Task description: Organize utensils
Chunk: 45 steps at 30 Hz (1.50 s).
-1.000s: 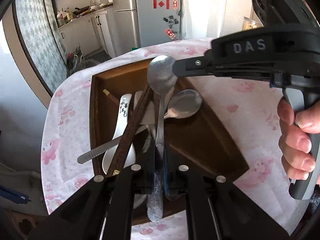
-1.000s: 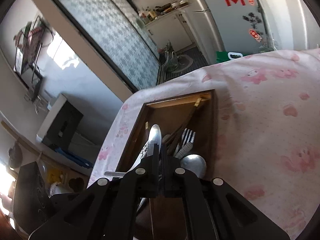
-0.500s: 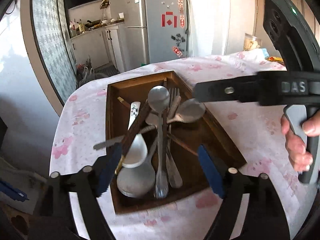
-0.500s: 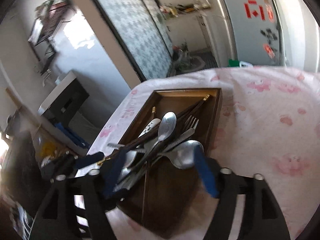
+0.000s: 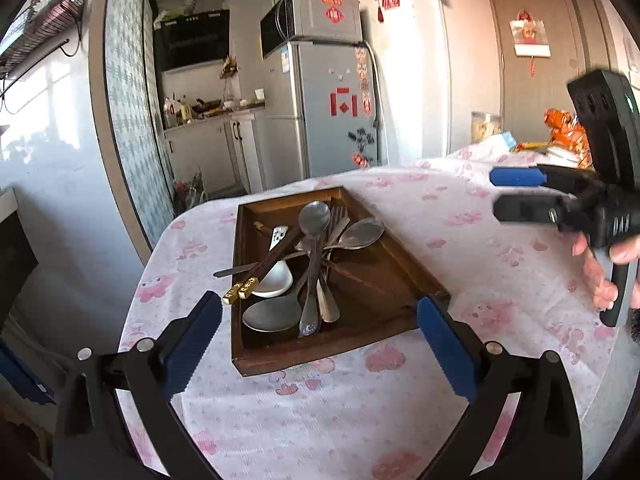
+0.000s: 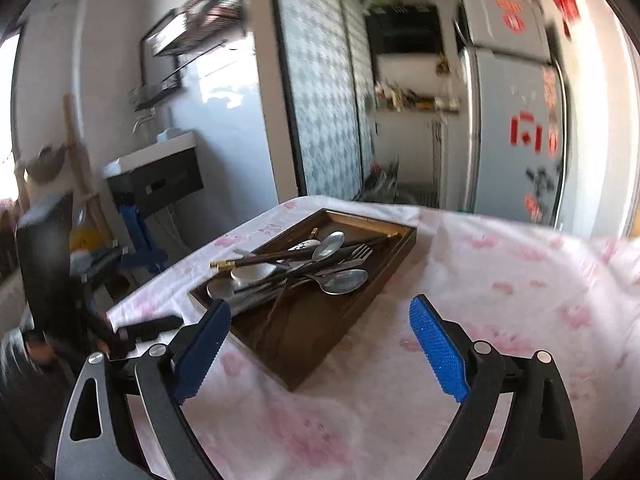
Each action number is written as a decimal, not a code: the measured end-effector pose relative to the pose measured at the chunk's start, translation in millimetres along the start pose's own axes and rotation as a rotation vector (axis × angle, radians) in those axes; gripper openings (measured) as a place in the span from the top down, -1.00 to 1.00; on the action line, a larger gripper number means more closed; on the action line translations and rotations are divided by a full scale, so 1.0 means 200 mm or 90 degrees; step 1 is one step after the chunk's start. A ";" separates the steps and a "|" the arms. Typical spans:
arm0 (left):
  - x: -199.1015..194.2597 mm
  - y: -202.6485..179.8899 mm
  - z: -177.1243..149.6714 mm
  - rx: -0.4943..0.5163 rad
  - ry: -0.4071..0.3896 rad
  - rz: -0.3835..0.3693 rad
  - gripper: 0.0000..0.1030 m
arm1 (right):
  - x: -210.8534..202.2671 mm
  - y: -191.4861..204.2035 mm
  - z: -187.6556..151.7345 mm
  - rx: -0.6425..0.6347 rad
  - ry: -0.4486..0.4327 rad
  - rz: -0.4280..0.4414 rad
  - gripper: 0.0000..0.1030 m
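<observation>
Both tools hang released and empty above the cloth-covered desk (image 5: pixel 400 420), the left tool (image 5: pixel 318 346) facing the near short end of the wooden tray (image 5: pixel 320 354) where the utensils (image 5: pixel 304 272) lie heaped. Their handles mostly run lengthwise, pointing back toward it. The right tool (image 6: pixel 320 344) stands off toward the tray's long side, so the left looks the nearer hand for a handle-end pick.
</observation>
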<state>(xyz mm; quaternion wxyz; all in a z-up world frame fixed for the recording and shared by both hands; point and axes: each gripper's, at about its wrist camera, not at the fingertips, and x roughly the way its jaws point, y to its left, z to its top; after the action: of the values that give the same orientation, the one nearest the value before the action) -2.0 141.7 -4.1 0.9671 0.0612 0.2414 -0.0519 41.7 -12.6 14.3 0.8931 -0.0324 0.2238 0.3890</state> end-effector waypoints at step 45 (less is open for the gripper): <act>-0.17 0.02 -0.06 -0.036 -0.108 -0.025 -0.94 | -0.18 -0.01 -0.19 -0.052 -0.099 -0.038 -0.94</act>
<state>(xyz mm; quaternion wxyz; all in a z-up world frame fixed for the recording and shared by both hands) -36.0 149.1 2.3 0.9842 0.0243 0.1613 -0.0690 6.3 -47.2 -3.7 0.9170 -0.0448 0.1366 0.3720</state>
